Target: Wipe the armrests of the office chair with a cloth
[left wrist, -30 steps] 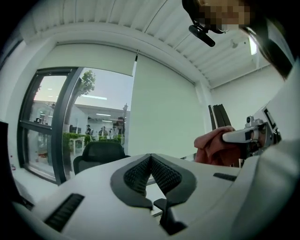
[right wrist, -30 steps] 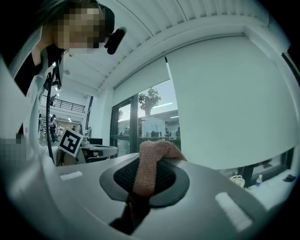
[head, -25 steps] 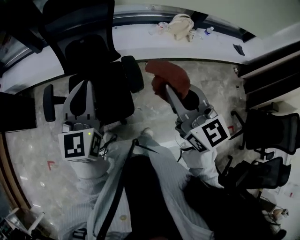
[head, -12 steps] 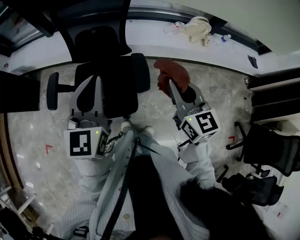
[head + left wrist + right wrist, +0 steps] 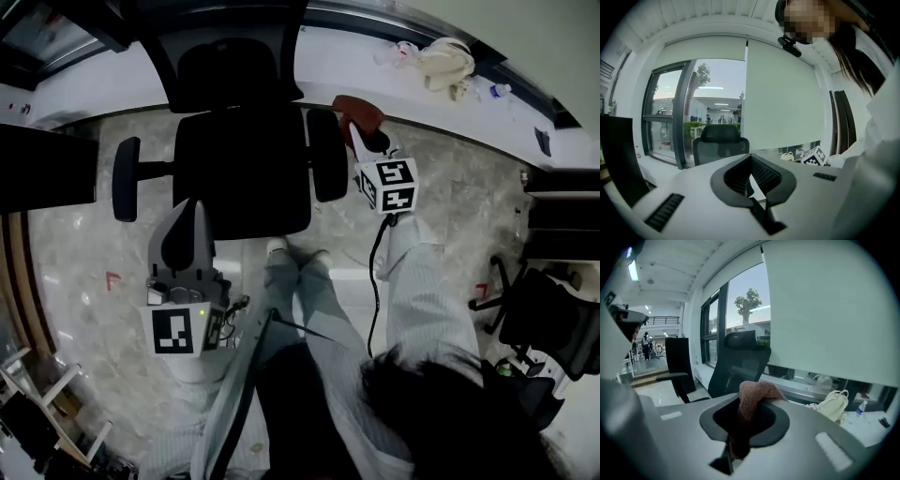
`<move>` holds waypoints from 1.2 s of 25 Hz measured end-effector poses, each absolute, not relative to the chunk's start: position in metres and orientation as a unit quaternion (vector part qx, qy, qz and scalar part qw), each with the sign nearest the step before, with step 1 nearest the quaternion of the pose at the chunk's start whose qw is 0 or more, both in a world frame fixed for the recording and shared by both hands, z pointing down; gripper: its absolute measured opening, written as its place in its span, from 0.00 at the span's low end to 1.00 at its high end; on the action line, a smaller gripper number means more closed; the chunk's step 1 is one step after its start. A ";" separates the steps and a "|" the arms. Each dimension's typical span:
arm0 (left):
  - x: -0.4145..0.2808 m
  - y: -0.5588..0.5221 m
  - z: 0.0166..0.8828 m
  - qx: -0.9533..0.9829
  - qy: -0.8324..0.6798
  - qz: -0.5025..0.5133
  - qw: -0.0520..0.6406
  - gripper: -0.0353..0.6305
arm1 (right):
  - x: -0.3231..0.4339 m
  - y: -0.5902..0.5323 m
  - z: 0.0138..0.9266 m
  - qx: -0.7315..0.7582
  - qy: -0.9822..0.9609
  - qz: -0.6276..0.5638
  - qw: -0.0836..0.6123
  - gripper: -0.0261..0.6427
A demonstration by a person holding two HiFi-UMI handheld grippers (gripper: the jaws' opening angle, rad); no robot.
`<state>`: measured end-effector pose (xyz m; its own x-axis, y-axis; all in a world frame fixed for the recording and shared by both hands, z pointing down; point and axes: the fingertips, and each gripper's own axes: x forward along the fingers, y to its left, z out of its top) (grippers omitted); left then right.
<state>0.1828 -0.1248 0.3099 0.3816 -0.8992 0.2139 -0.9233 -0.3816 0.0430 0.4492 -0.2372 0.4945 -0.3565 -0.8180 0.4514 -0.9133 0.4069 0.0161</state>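
Observation:
A black office chair [image 5: 242, 173] stands ahead of me on the marble floor, with its left armrest [image 5: 127, 178] and right armrest [image 5: 328, 159] sticking out on either side. My right gripper [image 5: 362, 127] is shut on a reddish cloth [image 5: 352, 105], just right of the far end of the right armrest. The right gripper view shows the cloth [image 5: 757, 392] bunched between the jaws, with the chair's back [image 5: 740, 359] behind it. My left gripper [image 5: 183, 214] hangs shut and empty near the seat's front left corner, apart from the chair [image 5: 719, 145].
A white sill runs behind the chair, with a beige bag [image 5: 448, 61] and a bottle [image 5: 860, 408] on it. More black chairs [image 5: 553, 319] stand at the right. A dark panel [image 5: 47, 169] is at the left. My legs fill the floor below the seat.
The right gripper has reached forward with the cloth to the far end of the right armrest. The left gripper has dropped back from the seat toward my body.

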 end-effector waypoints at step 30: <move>0.210 -0.128 0.383 0.826 -0.530 0.104 0.158 0.06 | 0.378 -0.093 0.600 0.326 -0.835 0.251 0.365 0.09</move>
